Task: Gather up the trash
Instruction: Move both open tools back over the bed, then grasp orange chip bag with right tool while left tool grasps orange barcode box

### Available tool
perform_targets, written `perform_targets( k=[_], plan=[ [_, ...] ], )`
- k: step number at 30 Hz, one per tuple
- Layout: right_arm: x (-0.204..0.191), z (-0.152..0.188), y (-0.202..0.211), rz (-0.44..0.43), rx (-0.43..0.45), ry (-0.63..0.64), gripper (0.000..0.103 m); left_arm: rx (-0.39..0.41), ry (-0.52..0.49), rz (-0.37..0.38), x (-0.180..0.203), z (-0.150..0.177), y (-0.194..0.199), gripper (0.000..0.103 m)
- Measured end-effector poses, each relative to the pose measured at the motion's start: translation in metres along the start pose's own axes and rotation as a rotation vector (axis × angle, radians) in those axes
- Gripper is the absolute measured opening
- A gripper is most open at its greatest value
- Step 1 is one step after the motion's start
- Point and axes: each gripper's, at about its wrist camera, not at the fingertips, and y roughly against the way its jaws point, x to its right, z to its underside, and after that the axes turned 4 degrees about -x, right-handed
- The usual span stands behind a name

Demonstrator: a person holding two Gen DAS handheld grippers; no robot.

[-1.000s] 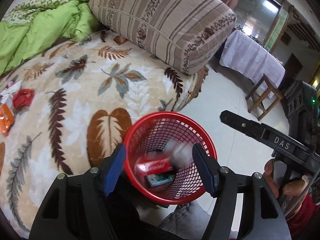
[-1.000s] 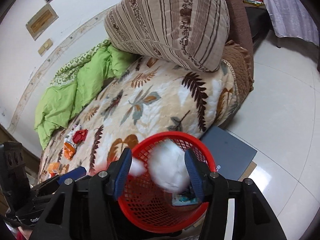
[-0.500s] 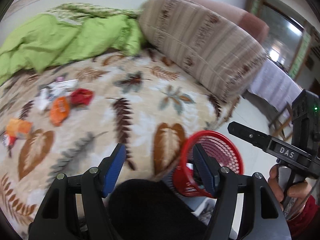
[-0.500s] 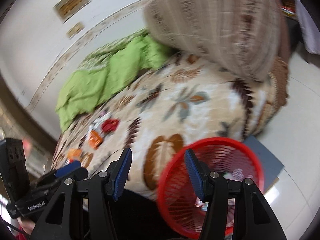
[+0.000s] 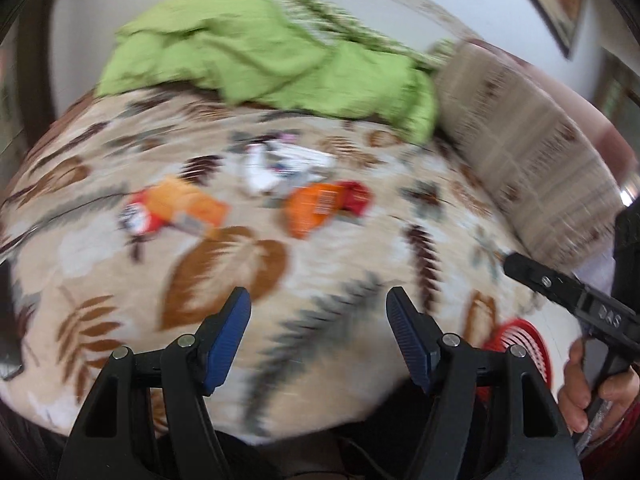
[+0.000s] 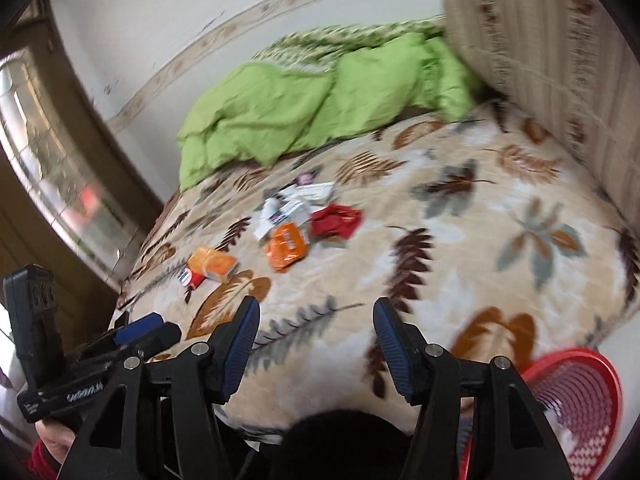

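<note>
Trash (image 6: 286,246) lies clustered on the bed (image 6: 460,248), well beyond the red basket (image 6: 576,404) you have just swung away from. Both the left gripper (image 5: 318,336) and right gripper (image 6: 316,344) hover with fingers spread, empty, so another pickup comes next.

Both wrist views look forward and down across the bed (image 5: 340,264) from its near edge; both share the scattered wrappers (image 6: 286,246) mid-bed.
</note>
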Motion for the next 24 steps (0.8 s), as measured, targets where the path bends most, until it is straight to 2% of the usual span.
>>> perform_targets(
  k=[3,5,8,10,13,18,24],
  plan=[
    [-0.015,-0.008,-0.032,-0.008,-0.040,0.038,0.066,0.000,0.094,-0.047,-0.042,-0.010,-0.009,0.069],
    [-0.024,-0.013,-0.056,-0.010,-0.070,0.064,0.073,-0.005,0.150,-0.073,-0.064,-0.013,-0.013,0.069],
    [-0.031,-0.022,-0.085,-0.017,-0.083,0.070,0.075,-0.001,0.211,-0.086,-0.089,-0.017,-0.017,0.069],
    [-0.038,-0.030,-0.112,0.015,-0.112,0.094,0.077,-0.002,0.220,-0.091,-0.095,-0.018,-0.020,0.069],
    [-0.039,-0.042,-0.143,0.031,-0.114,0.084,0.077,-0.009,0.225,-0.087,-0.100,-0.019,-0.025,0.069],
    [-0.039,-0.065,-0.194,0.105,-0.128,0.094,0.077,-0.023,0.240,-0.086,-0.108,-0.022,-0.033,0.069],
    [-0.026,-0.074,-0.242,0.094,-0.175,0.038,0.077,-0.027,0.259,-0.089,-0.114,-0.030,-0.042,0.073]
  ],
)
